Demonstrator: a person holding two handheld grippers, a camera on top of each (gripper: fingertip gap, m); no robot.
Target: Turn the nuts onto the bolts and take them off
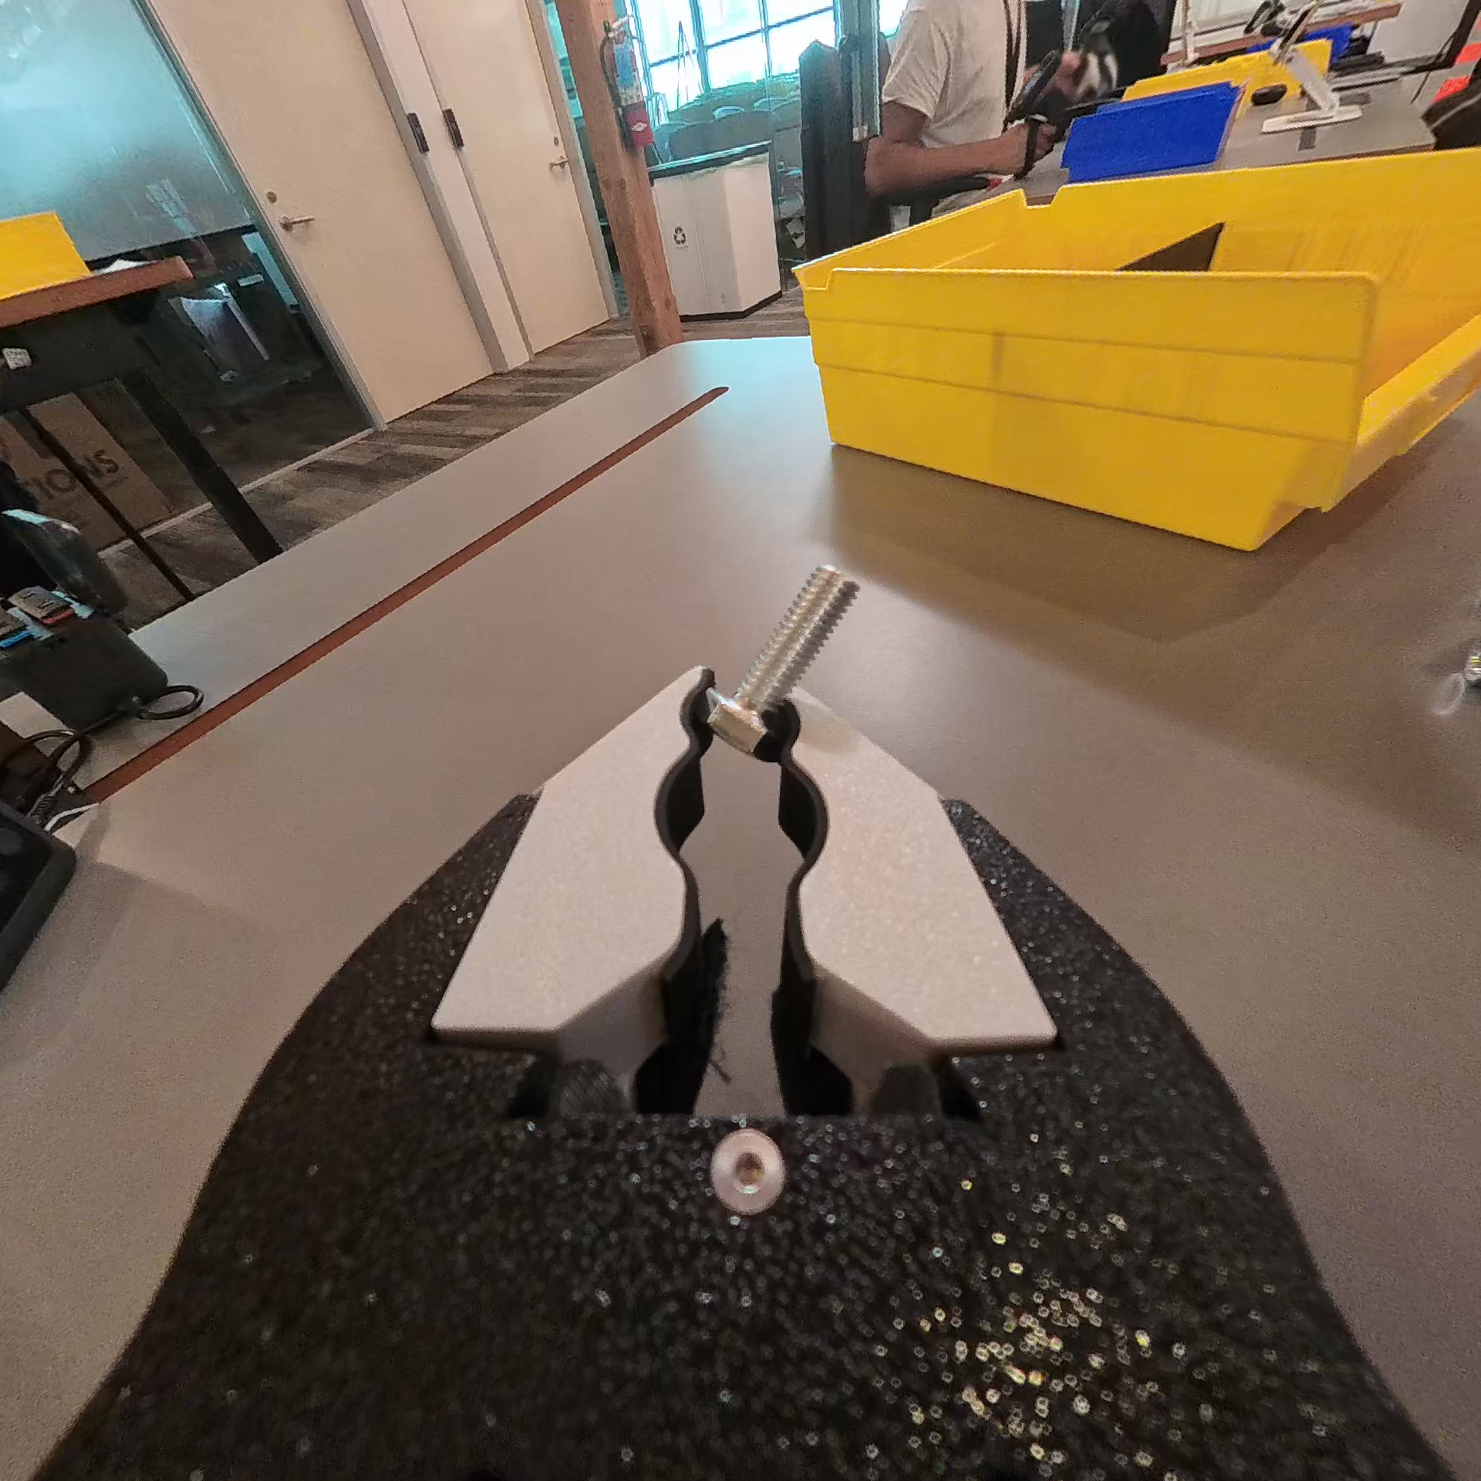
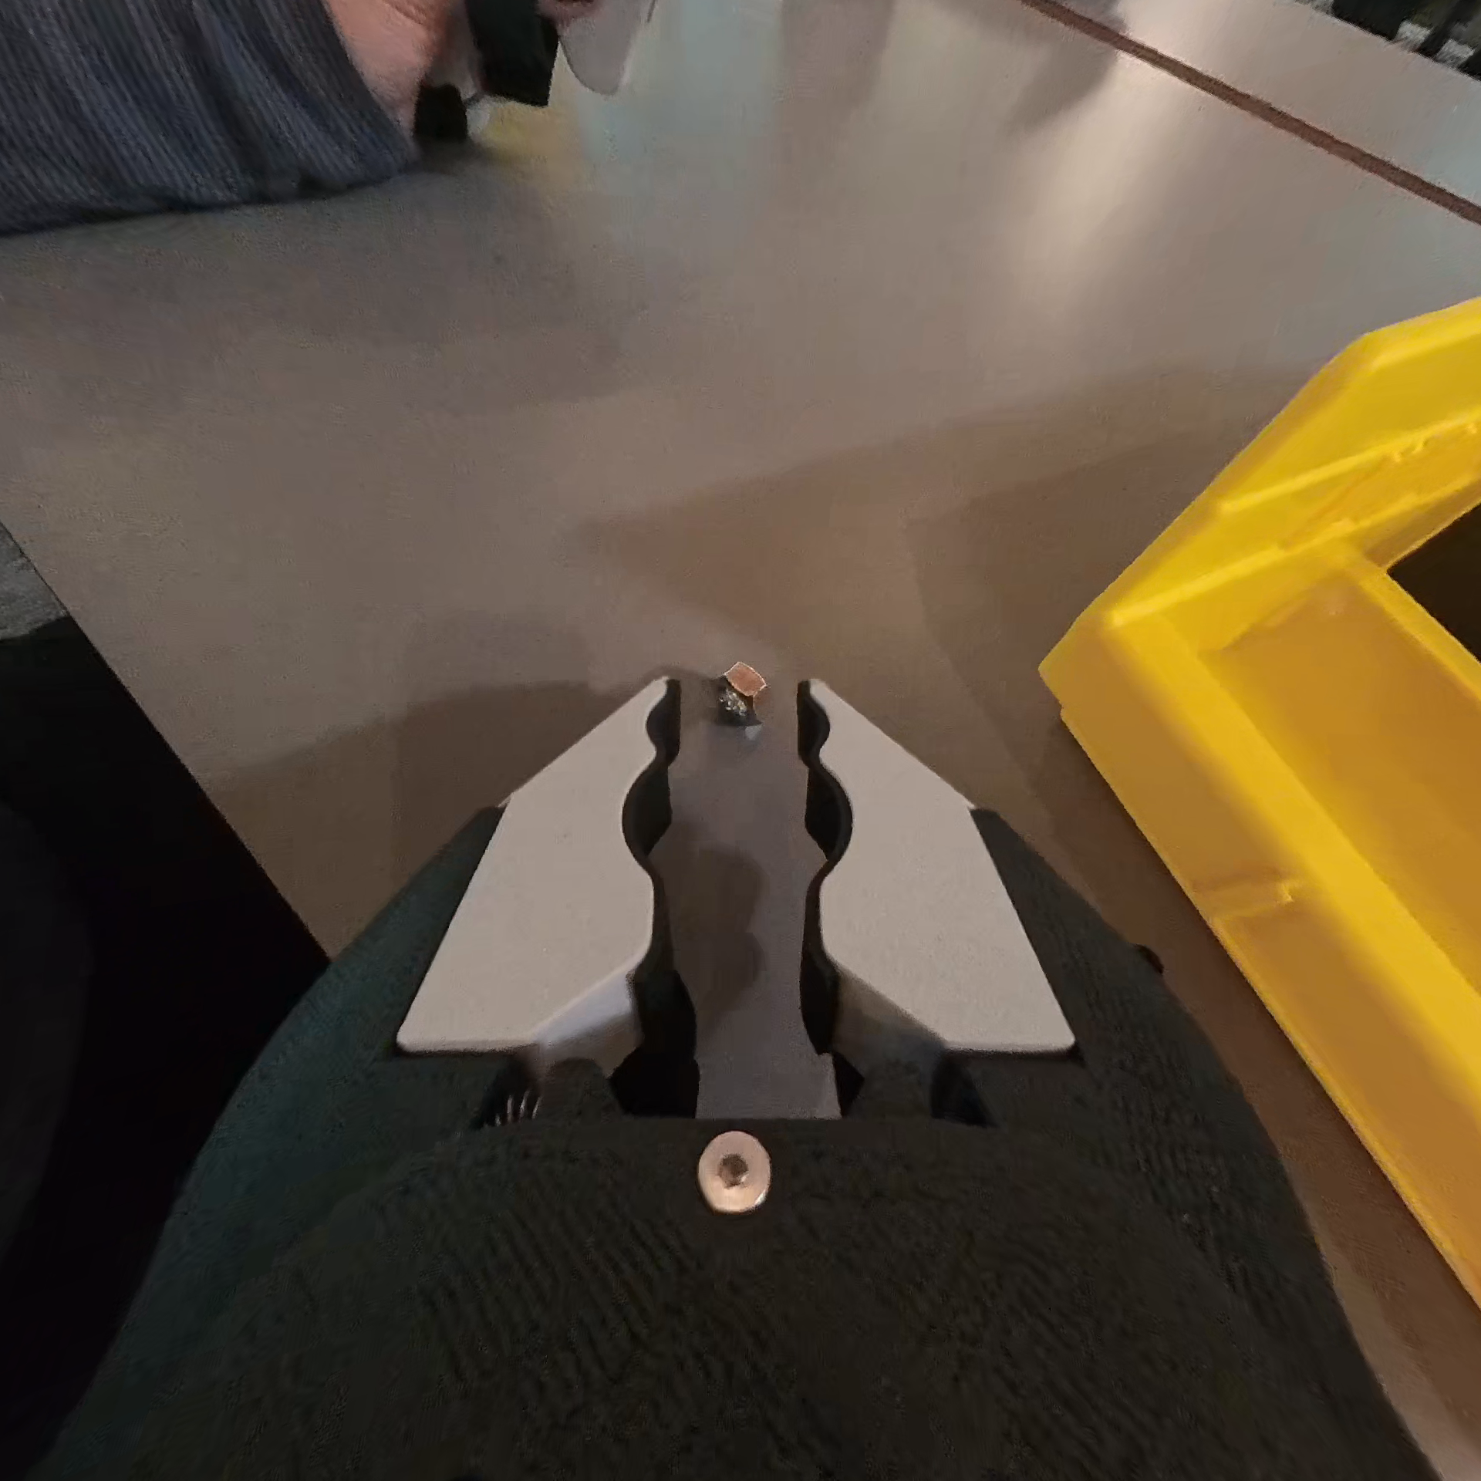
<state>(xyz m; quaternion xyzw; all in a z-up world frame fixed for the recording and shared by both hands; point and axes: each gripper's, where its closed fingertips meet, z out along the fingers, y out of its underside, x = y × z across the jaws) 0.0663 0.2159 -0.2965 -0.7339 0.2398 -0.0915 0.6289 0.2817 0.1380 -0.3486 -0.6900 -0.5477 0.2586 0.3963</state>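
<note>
My left gripper point(image 1: 749, 717) is shut on the head of a silver bolt point(image 1: 789, 641); its threaded shank sticks up and forward, tilted right, above the grey table point(image 1: 1042, 801). My right gripper point(image 2: 737, 689) is open, low over the table. A small silver nut point(image 2: 741, 689) lies on the table between its fingertips, touching neither finger. In the right wrist view the left gripper's hand and sleeve point(image 2: 176, 104) show at the top left, blurred. A small shiny piece point(image 1: 1458, 681), blurred, lies at the right edge of the left wrist view.
A yellow bin point(image 1: 1122, 385) stands on the table ahead and to the right; it also shows in the right wrist view point(image 2: 1282, 801) close to my right gripper. A person in a white shirt point(image 1: 946, 88) sits at a far table with blue bins point(image 1: 1146, 136). Some 25 cm of space lies between my two pairs of fingers.
</note>
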